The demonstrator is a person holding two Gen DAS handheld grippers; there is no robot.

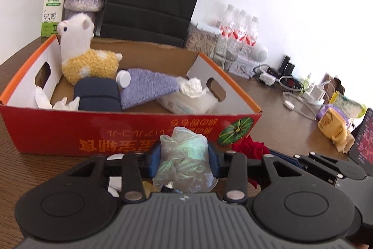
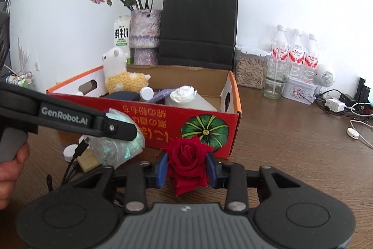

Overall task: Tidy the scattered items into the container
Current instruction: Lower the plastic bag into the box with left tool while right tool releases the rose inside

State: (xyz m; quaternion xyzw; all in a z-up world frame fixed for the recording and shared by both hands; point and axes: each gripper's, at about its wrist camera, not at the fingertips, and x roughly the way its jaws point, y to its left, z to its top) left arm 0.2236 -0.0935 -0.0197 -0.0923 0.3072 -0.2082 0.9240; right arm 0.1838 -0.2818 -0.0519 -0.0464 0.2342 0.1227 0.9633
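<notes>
left gripper [image 1: 184, 155] pinching iridescent wrapper [image 1: 184, 162], right gripper [image 2: 186, 165] rose [image 2: 187, 155]

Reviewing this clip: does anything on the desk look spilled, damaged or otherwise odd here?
Nothing looks spilled or broken. The red cardboard box stands with its printed text upside down toward the cameras. A small white disc, a tan block and a black cable lie loose in front of it.
</notes>
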